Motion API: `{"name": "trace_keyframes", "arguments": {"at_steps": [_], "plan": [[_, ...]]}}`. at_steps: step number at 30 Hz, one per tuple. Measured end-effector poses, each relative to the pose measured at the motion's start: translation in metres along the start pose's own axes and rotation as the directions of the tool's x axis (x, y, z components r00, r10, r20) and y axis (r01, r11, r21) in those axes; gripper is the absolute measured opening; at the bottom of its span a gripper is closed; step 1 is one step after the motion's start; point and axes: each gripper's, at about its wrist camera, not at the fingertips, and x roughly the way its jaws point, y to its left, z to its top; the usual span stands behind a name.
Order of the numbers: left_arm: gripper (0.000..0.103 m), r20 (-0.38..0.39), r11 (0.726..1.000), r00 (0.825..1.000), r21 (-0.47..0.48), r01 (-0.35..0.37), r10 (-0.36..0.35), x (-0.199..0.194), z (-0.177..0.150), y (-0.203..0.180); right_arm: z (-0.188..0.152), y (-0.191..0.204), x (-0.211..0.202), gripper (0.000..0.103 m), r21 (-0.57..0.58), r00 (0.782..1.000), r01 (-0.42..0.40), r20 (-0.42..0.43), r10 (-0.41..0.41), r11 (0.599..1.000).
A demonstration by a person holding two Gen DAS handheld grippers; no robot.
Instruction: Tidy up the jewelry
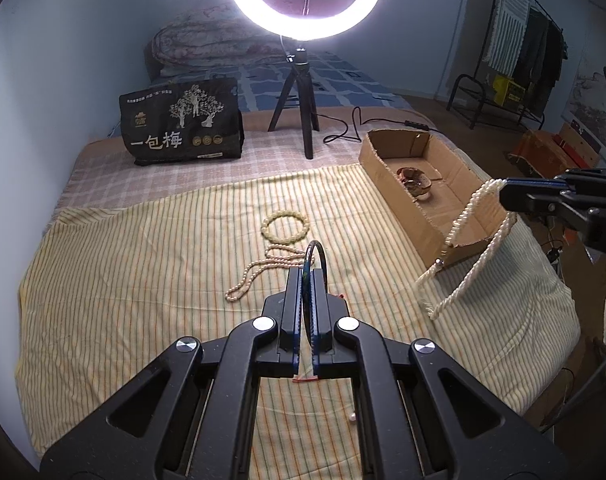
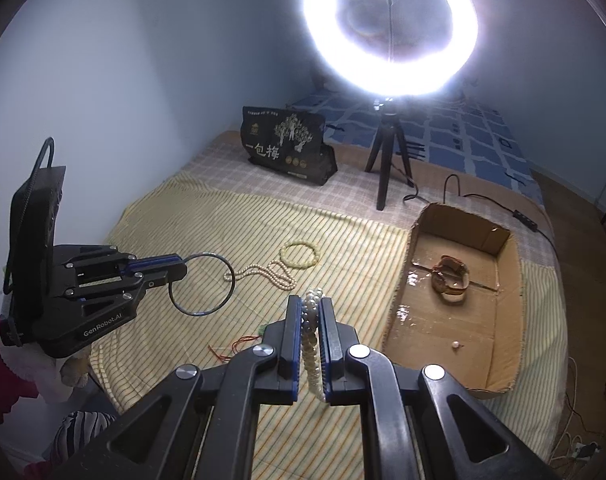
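The left gripper (image 1: 307, 276), seen from its own camera, is clenched on a thin dark bangle (image 1: 318, 254). The ring stands on edge between the pads, its plane running straight ahead along the fingers, so only a narrow arc rises past the tips. Beyond it on the yellow striped cloth (image 1: 143, 264) lie a pale beaded bracelet (image 1: 285, 225), flat and round, and a thin pearl strand (image 1: 263, 270) whose long loop trails toward the near left. A single loose pearl (image 1: 352, 417) rests on the cloth near the gripper's body. To the right, the right gripper (image 1: 503, 194) reaches in from the frame edge, holding a thick pearl necklace (image 1: 465, 246) that hangs down in a long double loop in front of the near end of the cardboard box (image 1: 383, 168). The box's long axis runs from the near right toward the far left, and a brown watch (image 1: 415, 182) lies inside it.

From the right wrist camera, the right gripper (image 2: 311, 300) is closed tight on the same pearl necklace (image 2: 311, 336), its beads bunched lengthwise between the pads. The left gripper (image 2: 185, 266) comes in from the left, pointing right, and here the bangle (image 2: 201, 283) shows as a full open circle above the cloth (image 2: 343, 240). The bracelet (image 2: 301, 254) and thin strand (image 2: 263, 274) lie just past it. The box (image 2: 517, 304) sits to the right, with the watch (image 2: 450, 278) near its middle and a small pearl (image 2: 456, 345) on its floor. A ring light (image 2: 391, 28) on a tripod and a black bag (image 2: 289, 146) stand at the back.
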Motion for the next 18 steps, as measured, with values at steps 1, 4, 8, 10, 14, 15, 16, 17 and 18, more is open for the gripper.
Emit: {"name": "trace_keyframes", "arguments": {"at_steps": [1, 4, 8, 10, 14, 15, 16, 17, 18], "plan": [[0.001, 0.002, 1.0, 1.0, 0.001, 0.003, -0.003, 0.0, 0.001, -0.002, 0.001, -0.001, -0.002, 0.005, 0.001, 1.0, 0.003, 0.003, -0.003, 1.0], [0.001, 0.007, 1.0, 1.0, 0.008, 0.01, -0.01, -0.002, 0.004, -0.006, 0.003, -0.006, -0.012, 0.005, 0.006, 1.0, 0.011, 0.017, -0.011, 1.0], [0.001, 0.012, 1.0, 1.0, 0.02, 0.019, -0.02, -0.002, 0.009, -0.013, 0.008, -0.015, -0.03, 0.005, 0.015, 0.998, 0.021, 0.051, -0.022, 1.0], [0.001, 0.017, 0.999, 1.0, 0.026, 0.025, -0.025, -0.003, 0.012, -0.017, 0.012, -0.02, -0.039, 0.005, 0.021, 0.997, 0.028, 0.07, -0.03, 0.999], [0.001, 0.027, 0.999, 0.999, 0.038, 0.035, -0.036, -0.003, 0.021, -0.026, 0.021, -0.03, -0.056, 0.005, 0.035, 0.993, 0.044, 0.105, -0.048, 0.998], [0.001, 0.03, 0.998, 0.999, 0.041, 0.038, -0.04, -0.003, 0.023, -0.028, 0.022, -0.033, -0.06, 0.005, 0.038, 0.992, 0.049, 0.112, -0.053, 0.998], [0.001, 0.032, 0.998, 0.999, 0.045, 0.041, -0.042, -0.003, 0.025, -0.03, 0.024, -0.037, -0.064, 0.005, 0.042, 0.991, 0.054, 0.12, -0.059, 0.998], [0.001, 0.035, 0.998, 0.998, 0.049, 0.044, -0.046, -0.002, 0.027, -0.033, 0.025, -0.041, -0.067, 0.005, 0.045, 0.99, 0.061, 0.125, -0.066, 0.997], [0.001, 0.037, 0.997, 0.998, 0.054, 0.048, -0.05, -0.002, 0.029, -0.035, 0.027, -0.046, -0.07, 0.005, 0.051, 0.988, 0.07, 0.133, -0.076, 0.996]]}}
